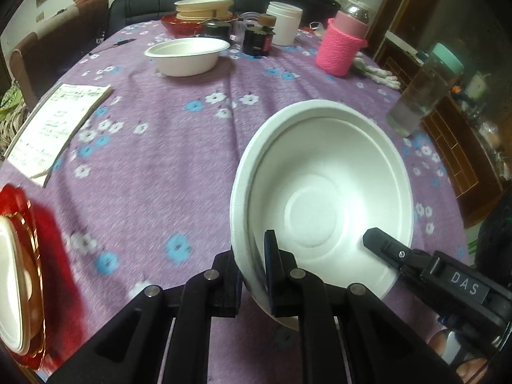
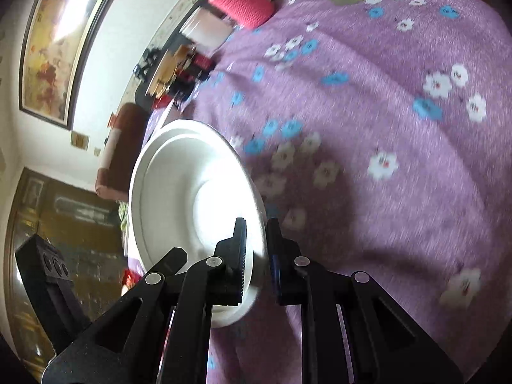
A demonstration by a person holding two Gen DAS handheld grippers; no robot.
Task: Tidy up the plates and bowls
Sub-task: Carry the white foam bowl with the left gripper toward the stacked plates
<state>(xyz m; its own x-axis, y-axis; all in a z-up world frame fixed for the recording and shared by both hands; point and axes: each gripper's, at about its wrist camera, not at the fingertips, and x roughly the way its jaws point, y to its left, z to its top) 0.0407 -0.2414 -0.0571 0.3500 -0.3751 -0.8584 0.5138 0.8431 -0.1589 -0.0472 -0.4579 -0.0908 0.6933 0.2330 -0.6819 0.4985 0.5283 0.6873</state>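
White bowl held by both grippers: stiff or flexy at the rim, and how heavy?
The white bowl looks like thin moulded pulp, so probably very light. The left gripper and right gripper each pinch only its rim, tilted off the purple tablecloth, so the rim likely flexes under squeeze. The matte surface should grip fairly well.

light: bright indoor, glare on white bowl [image 2: 204, 204] centre and framed picture [image 2: 64, 41] upper left | shadow: soft, lower middle on purple tablecloth [image 2: 368, 224] | blur: motion smear in both views | edges: fisheye bending, dark corners
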